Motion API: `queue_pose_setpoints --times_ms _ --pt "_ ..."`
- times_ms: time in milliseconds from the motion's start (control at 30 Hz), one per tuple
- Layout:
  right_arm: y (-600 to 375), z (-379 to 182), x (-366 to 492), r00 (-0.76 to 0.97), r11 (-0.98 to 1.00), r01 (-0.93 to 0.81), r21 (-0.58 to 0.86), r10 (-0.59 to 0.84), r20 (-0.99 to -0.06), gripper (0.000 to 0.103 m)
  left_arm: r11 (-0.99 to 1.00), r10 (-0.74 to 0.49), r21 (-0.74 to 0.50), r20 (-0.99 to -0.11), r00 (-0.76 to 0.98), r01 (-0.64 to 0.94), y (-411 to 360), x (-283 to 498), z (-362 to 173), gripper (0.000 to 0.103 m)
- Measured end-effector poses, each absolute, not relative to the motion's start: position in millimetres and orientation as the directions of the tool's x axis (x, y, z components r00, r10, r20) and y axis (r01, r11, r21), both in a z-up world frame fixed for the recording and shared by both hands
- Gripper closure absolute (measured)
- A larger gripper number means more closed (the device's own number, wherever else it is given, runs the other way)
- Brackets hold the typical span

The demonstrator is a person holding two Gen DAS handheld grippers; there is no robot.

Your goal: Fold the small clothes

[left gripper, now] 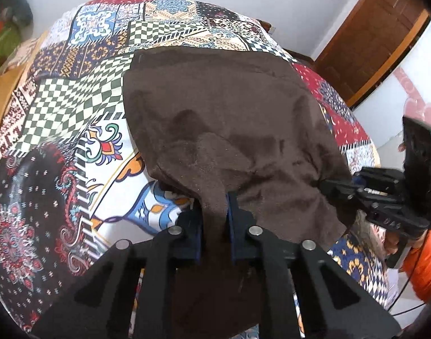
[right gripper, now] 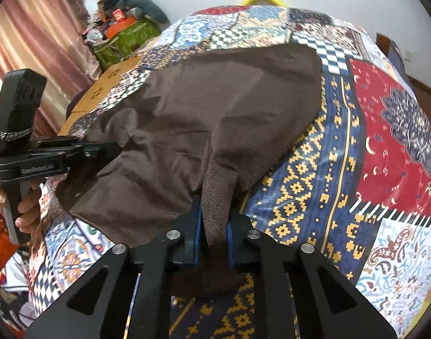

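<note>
- Brown cloth [left gripper: 224, 118], one piece: we found it lying on the patterned bedspread [left gripper: 74, 107], its near edge lifted and its far edge flat towards the wall.
- Left gripper [left gripper: 214, 212], one: we noted its jaws clamped on a pinch of the near edge towards that side's corner.
- Right gripper [right gripper: 214, 220], one: we noted its jaws clamped likewise on a fold of the same edge towards the other corner.
- Relation for the coming move: we judged that the cloth stretched straight ahead of both pairs of jaws, away from us; the held edge ran crosswise between the two grippers, each equally near its own corner, so the edge would travel forward over the cloth.
- Count: we recorded one cloth, two grippers, one bedspread, one hand [right gripper: 29, 203] seen on the left grip.
</note>
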State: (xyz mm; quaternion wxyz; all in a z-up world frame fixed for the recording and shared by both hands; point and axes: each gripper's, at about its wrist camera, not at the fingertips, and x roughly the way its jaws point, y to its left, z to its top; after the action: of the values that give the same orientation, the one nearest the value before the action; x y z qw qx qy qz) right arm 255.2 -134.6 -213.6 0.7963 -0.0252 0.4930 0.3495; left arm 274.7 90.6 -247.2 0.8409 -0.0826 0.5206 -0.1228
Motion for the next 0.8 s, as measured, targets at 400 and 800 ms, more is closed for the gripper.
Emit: queue_pose_setpoints --times_ms 400,800 --pt "-142.7 -167.8 225.9 0.28 0.703 -0.64 0.309 0.588 -0.759 0.092 0.95 -0.313 -0.287 -0.864 0.394 0.125 80.6 225.5 -206.6 0.09" --pt "-131.3 -140.4 291.2 0.291 0.709 -0.606 0.36 0.619 -0.729 0.092 0.95 -0.307 -0.304 -0.873 0.379 0.071 96.4 290.3 -182.5 0.09"
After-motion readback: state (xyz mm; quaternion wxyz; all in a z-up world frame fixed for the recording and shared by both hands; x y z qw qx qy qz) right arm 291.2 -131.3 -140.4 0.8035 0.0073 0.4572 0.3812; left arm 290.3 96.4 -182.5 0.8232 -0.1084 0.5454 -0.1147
